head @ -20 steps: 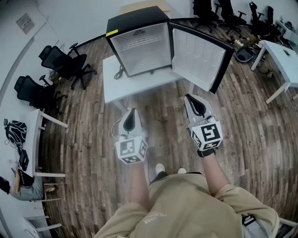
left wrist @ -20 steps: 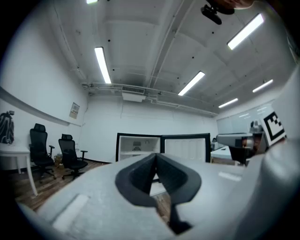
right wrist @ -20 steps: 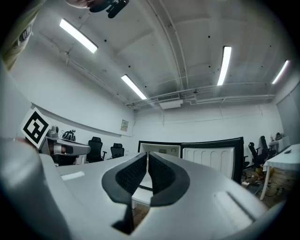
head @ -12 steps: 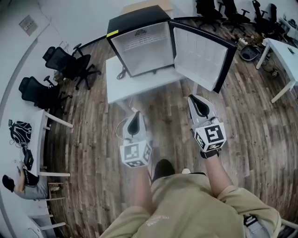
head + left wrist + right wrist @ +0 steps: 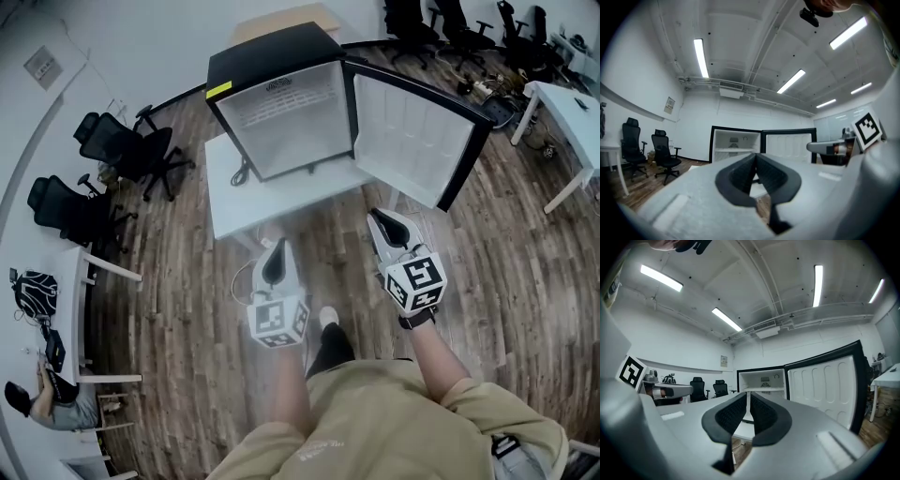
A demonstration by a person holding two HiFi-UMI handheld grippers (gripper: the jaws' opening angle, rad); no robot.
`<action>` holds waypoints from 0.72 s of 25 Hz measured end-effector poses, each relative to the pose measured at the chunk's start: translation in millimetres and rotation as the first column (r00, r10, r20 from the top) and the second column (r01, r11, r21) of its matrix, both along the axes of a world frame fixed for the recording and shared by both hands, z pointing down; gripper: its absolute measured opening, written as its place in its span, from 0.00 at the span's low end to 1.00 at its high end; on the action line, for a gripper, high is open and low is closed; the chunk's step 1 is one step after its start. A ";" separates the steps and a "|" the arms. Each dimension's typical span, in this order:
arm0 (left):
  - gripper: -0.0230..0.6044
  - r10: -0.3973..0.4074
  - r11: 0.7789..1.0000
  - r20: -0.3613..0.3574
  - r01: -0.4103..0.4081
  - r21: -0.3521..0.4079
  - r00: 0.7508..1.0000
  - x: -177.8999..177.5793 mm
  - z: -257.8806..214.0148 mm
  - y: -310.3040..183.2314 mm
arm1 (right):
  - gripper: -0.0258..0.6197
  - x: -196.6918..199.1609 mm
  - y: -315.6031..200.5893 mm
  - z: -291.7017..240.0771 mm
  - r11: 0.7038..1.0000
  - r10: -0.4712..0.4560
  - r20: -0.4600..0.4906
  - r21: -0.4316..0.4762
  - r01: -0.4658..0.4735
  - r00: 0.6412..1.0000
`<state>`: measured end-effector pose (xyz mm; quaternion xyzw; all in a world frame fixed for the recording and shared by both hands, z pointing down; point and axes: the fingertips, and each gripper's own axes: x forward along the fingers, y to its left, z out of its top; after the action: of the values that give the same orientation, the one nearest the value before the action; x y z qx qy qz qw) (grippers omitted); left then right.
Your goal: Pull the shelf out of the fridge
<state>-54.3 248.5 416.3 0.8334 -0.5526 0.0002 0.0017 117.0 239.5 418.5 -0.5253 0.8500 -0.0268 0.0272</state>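
A black mini fridge [image 5: 272,52] stands on a low white table [image 5: 230,183], and its door [image 5: 412,141] hangs open to the right. In the white interior a shelf [image 5: 735,150] spans the upper part, also visible as the shelf [image 5: 763,390] in the right gripper view. Both grippers are held up in front of the person, well short of the fridge and touching nothing. My left gripper [image 5: 277,246] is shut and empty, its jaws [image 5: 756,156] meeting at the tips. My right gripper [image 5: 379,216] is likewise shut with nothing between its jaws [image 5: 748,393].
Black office chairs [image 5: 127,141] stand to the left of the fridge and more chairs [image 5: 441,23] at the back right. A white desk [image 5: 567,108] is at the right. A cable [image 5: 236,272] lies on the wooden floor. A person [image 5: 37,398] sits at the lower left.
The fridge appears a little larger and nearer, so the person has moved towards it. Both grippers keep their shut jaws and stay in front of the body.
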 end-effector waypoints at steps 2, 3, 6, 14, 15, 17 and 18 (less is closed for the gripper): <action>0.04 0.013 1.000 0.005 -0.013 0.014 1.000 -10.3 -7.0 -29.9 | 0.07 -13.7 -26.5 -6.3 1.000 0.000 0.000 0.011 0.000 1.000; 0.04 0.012 1.000 0.000 -0.012 0.020 1.000 -18.9 -11.5 -46.4 | 0.07 -22.0 -40.7 -9.5 1.000 -0.001 0.001 0.013 0.001 1.000; 0.04 0.009 0.999 -0.020 -0.008 0.036 1.000 -43.0 -26.2 -90.8 | 0.09 -45.0 -77.5 -20.7 1.000 -0.010 -0.005 0.020 0.010 1.000; 0.04 0.085 0.996 -0.032 -0.085 0.007 0.996 -59.5 -21.8 -176.5 | 0.09 -74.1 -160.8 -26.1 0.999 0.033 -0.007 0.009 -0.033 0.999; 0.04 0.096 0.995 -0.040 -0.095 0.004 0.995 -61.5 -20.1 -184.8 | 0.09 -77.9 -169.7 -25.0 0.999 0.037 -0.007 0.007 -0.037 0.999; 0.04 0.120 0.993 -0.054 -0.120 0.003 0.991 -65.4 -19.8 -201.4 | 0.09 -86.6 -188.9 -24.7 0.999 0.047 -0.006 0.006 -0.047 0.999; 0.04 0.132 0.991 -0.057 -0.132 0.002 0.990 -67.2 -19.4 -209.2 | 0.09 -91.6 -198.5 -24.9 0.999 0.050 -0.005 0.004 -0.050 0.999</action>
<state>-121.6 39.3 396.9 0.8679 -0.4959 -0.0232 0.0182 25.4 41.0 393.6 -0.5466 0.8367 -0.0229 0.0267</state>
